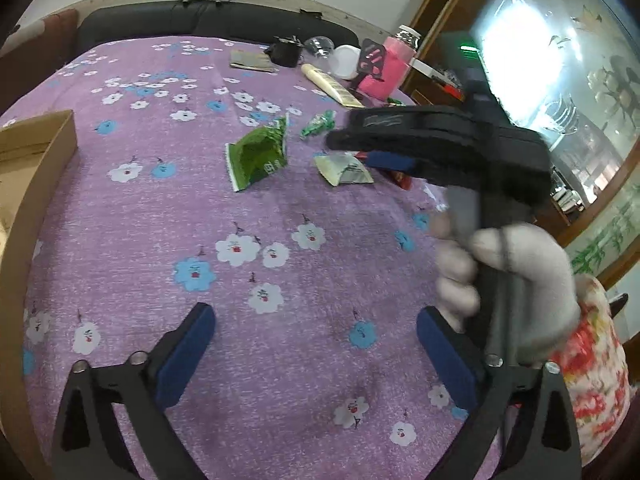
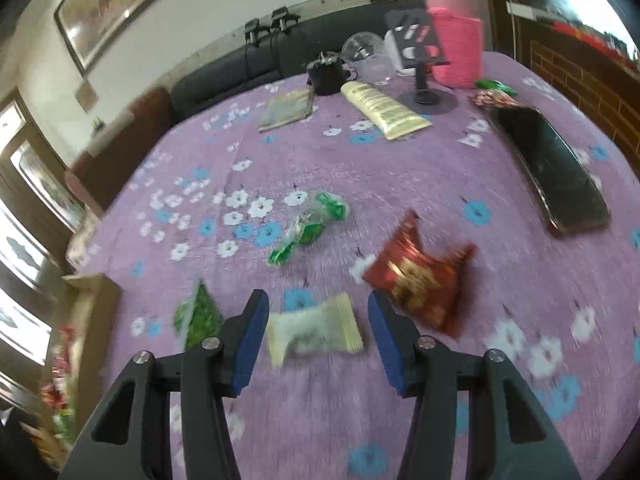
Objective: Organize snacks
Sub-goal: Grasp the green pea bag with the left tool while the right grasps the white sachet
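Several snack packets lie on a purple flowered tablecloth (image 1: 248, 216). In the right wrist view my right gripper (image 2: 316, 322) is open with a pale cream packet (image 2: 314, 336) lying between its blue pads. A red packet (image 2: 420, 280) lies to its right, a green wrapped candy (image 2: 308, 228) ahead and a green packet (image 2: 198, 316) to its left. In the left wrist view my left gripper (image 1: 316, 332) is open and empty over bare cloth. The green packet (image 1: 258, 156), green candy (image 1: 318, 123) and cream packet (image 1: 346, 170) lie ahead of it, with the right gripper (image 1: 372, 152) over the cream packet.
A cardboard box (image 1: 28, 168) stands at the left table edge. At the far side are a pink-sleeved bottle (image 2: 456, 40), a cream tube (image 2: 384, 110), a black cup (image 2: 326, 76), a clear lid (image 2: 362, 50), a flat pouch (image 2: 286, 110) and a black phone (image 2: 554, 168) on the right.
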Demonstrator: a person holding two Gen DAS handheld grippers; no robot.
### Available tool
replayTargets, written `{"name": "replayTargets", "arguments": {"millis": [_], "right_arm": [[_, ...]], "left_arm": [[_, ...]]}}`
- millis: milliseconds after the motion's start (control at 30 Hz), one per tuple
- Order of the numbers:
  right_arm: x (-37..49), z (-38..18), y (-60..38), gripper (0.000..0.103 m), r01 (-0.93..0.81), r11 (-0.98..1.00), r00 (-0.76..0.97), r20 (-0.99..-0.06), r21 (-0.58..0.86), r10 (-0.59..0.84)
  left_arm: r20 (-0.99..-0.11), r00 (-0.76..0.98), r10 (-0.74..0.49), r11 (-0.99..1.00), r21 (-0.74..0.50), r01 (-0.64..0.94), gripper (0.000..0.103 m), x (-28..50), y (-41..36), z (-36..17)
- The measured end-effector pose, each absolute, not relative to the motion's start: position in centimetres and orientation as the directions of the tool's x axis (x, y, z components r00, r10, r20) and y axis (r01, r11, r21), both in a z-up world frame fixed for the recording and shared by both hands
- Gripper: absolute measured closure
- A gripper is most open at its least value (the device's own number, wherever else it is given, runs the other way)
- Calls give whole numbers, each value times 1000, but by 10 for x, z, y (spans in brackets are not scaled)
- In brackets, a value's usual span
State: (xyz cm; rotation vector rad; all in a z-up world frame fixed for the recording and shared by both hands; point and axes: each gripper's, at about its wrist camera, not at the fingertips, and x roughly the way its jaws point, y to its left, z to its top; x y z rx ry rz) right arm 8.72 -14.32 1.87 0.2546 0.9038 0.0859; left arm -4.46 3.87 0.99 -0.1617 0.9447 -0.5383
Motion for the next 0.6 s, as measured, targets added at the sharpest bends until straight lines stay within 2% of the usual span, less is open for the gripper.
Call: {"name": "replayTargets", "arguments": {"millis": [33, 67, 200, 333, 400, 433, 500, 600], "right_arm": [[93, 13, -138, 66, 23, 975, 591, -789, 222, 166], [95, 10, -135, 77, 18, 980, 574, -805, 200, 154], [74, 12, -135, 91, -50, 982, 553, -813, 184, 180], [41, 15, -153, 91, -78, 974, 497, -838, 214, 224], [24, 22, -177, 89, -41, 953, 533, -801, 299, 274], [16, 26, -189, 86, -16, 943, 556, -782, 331, 284], [4, 29, -206, 70, 33, 937, 584, -767, 349, 265], [-8, 24, -208, 69, 44, 917, 569, -764, 398, 304]], "left_arm": [[-723, 465, -511, 855, -368, 366, 1, -44, 40, 10], [-717, 464, -520, 850, -380, 365, 1, -44, 42, 10], [-698, 460, -549, 834, -419, 360, 1, -42, 46, 9], [-699, 460, -548, 834, -417, 360, 1, -42, 45, 10], [-703, 462, -542, 838, -410, 360, 1, -43, 45, 10], [-708, 462, -534, 842, -400, 361, 1, -43, 43, 11], [-721, 464, -514, 853, -374, 364, 1, -43, 40, 11], [-750, 466, -470, 872, -313, 375, 1, -43, 30, 10]]}}
